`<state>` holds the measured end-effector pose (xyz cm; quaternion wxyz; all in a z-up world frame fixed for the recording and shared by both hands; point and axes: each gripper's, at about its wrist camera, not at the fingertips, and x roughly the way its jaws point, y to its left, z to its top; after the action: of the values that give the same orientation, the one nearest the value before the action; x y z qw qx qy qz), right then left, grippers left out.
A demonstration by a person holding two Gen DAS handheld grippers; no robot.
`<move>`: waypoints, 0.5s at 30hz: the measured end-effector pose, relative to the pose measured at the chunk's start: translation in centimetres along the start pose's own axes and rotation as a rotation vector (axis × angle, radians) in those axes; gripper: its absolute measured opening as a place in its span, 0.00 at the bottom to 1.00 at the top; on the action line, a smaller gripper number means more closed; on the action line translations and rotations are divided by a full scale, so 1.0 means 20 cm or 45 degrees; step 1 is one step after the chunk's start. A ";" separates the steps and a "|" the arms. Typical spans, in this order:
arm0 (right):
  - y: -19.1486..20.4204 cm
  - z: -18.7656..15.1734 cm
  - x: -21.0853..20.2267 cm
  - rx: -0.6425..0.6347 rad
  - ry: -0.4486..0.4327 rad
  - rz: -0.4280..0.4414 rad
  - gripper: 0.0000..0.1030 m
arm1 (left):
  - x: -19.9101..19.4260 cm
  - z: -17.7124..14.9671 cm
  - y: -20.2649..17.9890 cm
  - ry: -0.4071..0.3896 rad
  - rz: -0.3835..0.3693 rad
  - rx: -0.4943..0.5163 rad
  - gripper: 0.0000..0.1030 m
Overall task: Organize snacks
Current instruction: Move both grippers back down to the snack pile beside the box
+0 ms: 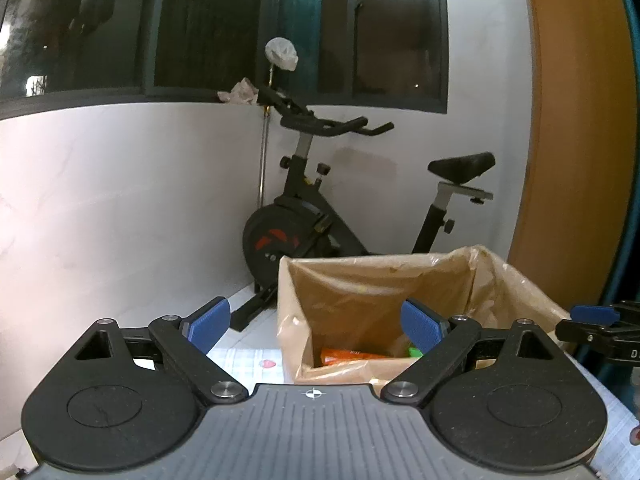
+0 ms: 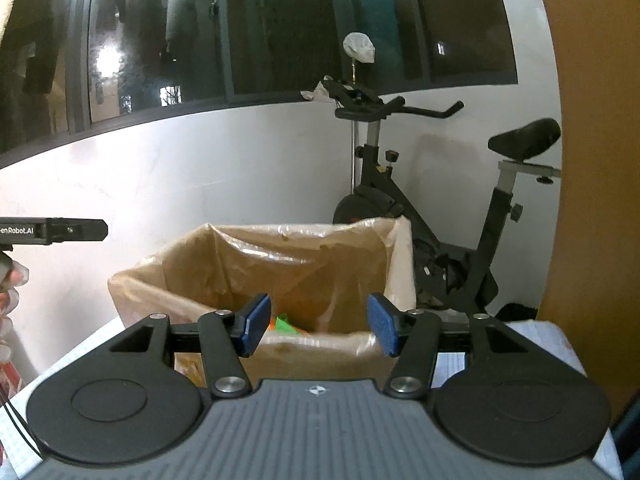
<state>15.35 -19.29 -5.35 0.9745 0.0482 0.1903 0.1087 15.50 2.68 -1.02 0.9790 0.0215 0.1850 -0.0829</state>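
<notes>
2 grippers face a plastic-lined box [image 2: 280, 264] on the desk [image 1: 248, 356]: left gripper [image 1: 316, 326] and right gripper [image 2: 318, 326] both spread, empty. Snack packets [image 1: 352, 356] (orange, green) lie at its bottom, straight ahead and below the right gripper, which looks nearer.

Each gripper, the left gripper [image 1: 316, 326] and the right gripper [image 2: 319, 329], was black, with 2 blue textured pads [image 2: 256, 324] on its jaws, silver screws at the linkage pivots, 2 round discs and a grey ribbed base bearing a small crosshair mark.
</notes>
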 end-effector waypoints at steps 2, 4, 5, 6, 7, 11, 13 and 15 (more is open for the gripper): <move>0.00 -0.01 0.00 0.002 0.010 -0.008 0.56 | 0.01 -0.02 0.00 0.017 0.008 -0.007 0.91; 0.01 -0.02 -0.01 0.006 0.005 -0.007 0.56 | 0.01 -0.03 0.00 0.027 0.003 -0.018 0.91; 0.01 -0.03 -0.02 0.005 0.005 -0.006 0.56 | 0.00 -0.04 0.00 0.031 0.000 -0.022 0.91; 0.01 -0.03 -0.02 0.004 0.006 -0.004 0.56 | -0.01 -0.06 0.00 0.036 -0.004 -0.025 0.91; 0.02 -0.04 -0.03 0.001 0.010 -0.002 0.56 | -0.01 -0.08 0.00 0.045 -0.009 -0.029 0.91; 0.05 -0.09 -0.05 -0.007 0.032 0.007 0.56 | -0.04 -0.18 0.01 0.095 -0.032 -0.037 0.91; 0.06 -0.13 -0.05 0.005 0.047 0.014 0.56 | -0.04 -0.23 0.02 0.122 -0.033 -0.045 0.91; 0.06 -0.17 -0.06 0.015 0.067 0.017 0.56 | -0.04 -0.28 0.03 0.158 -0.029 -0.057 0.91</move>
<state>12.80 -18.16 -7.85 0.9681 0.0525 0.2161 0.1154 12.91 3.71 -5.97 0.9649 0.0025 0.2473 -0.0885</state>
